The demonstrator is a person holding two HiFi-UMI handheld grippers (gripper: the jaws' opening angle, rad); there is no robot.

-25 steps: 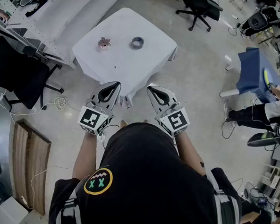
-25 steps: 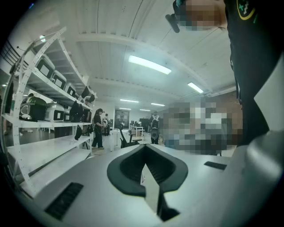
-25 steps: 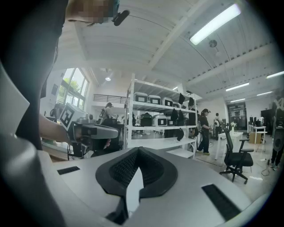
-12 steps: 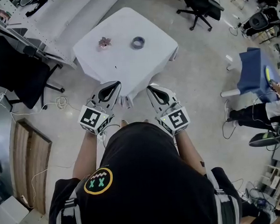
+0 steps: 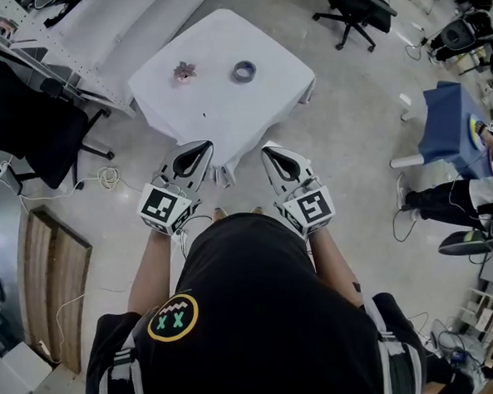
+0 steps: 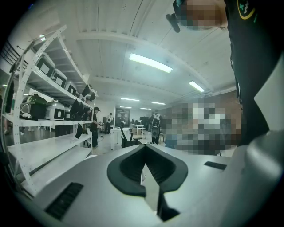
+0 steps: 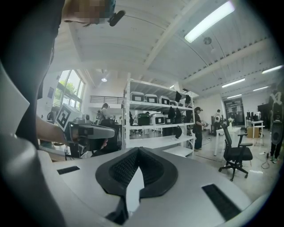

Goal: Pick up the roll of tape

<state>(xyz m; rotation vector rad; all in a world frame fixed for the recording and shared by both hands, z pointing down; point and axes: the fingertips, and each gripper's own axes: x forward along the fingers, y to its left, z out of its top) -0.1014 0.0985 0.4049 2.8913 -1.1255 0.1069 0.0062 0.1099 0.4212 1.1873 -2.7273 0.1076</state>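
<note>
The roll of tape (image 5: 244,70), a small grey ring, lies flat on the white-clothed table (image 5: 224,110) at its far right side, seen only in the head view. Both grippers hover over the floor short of the table's near edge, well apart from the tape. My left gripper (image 5: 202,148) points at the table, its jaws closed tip to tip with nothing between them (image 6: 144,146). My right gripper (image 5: 270,152) is likewise shut and empty (image 7: 138,150). Both gripper views look level across the room, and neither shows the tape.
A small pinkish object (image 5: 184,72) sits on the table left of the tape. Black office chairs (image 5: 353,9) (image 5: 34,122) stand at the far right and left. A blue stool (image 5: 446,130) and a seated person (image 5: 471,195) are at the right. A wooden board (image 5: 56,287) lies on the floor at the left.
</note>
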